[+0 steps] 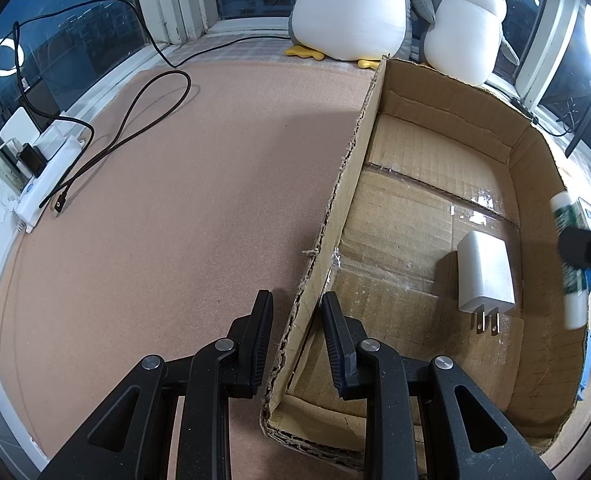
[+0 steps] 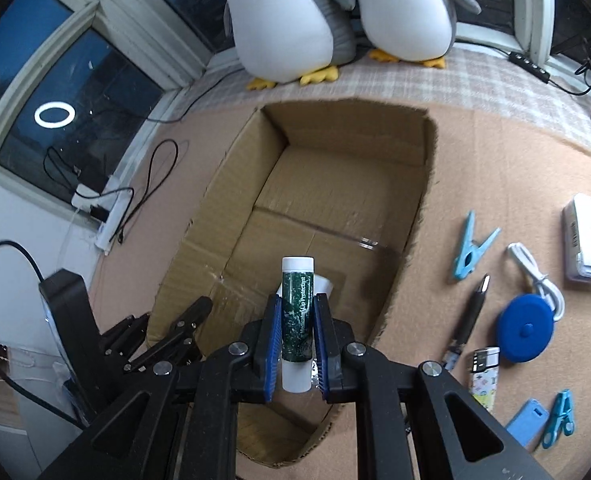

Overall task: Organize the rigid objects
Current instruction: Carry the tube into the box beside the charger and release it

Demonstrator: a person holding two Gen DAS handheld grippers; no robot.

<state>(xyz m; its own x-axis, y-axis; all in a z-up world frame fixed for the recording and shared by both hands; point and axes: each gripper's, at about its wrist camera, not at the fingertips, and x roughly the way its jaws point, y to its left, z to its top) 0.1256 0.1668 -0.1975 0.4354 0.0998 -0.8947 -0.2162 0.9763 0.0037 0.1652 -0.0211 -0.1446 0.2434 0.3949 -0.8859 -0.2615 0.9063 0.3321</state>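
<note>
While right gripper point(image 2: 297, 334) clamps lip balm tube point(image 2: 296, 304) over cardboard box point(image 2: 419, 216) (left gripper point(image 1: 297, 334) pinching near wall), early release risks bounce-out.

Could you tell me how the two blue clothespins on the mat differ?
The light blue clothespin lies near the cardboard box; the teal clothespin lies at the near edge, beside a blue tag. The light one looks larger and paler, the teal one smaller and deeper. Both lie flat outside the box.
</note>
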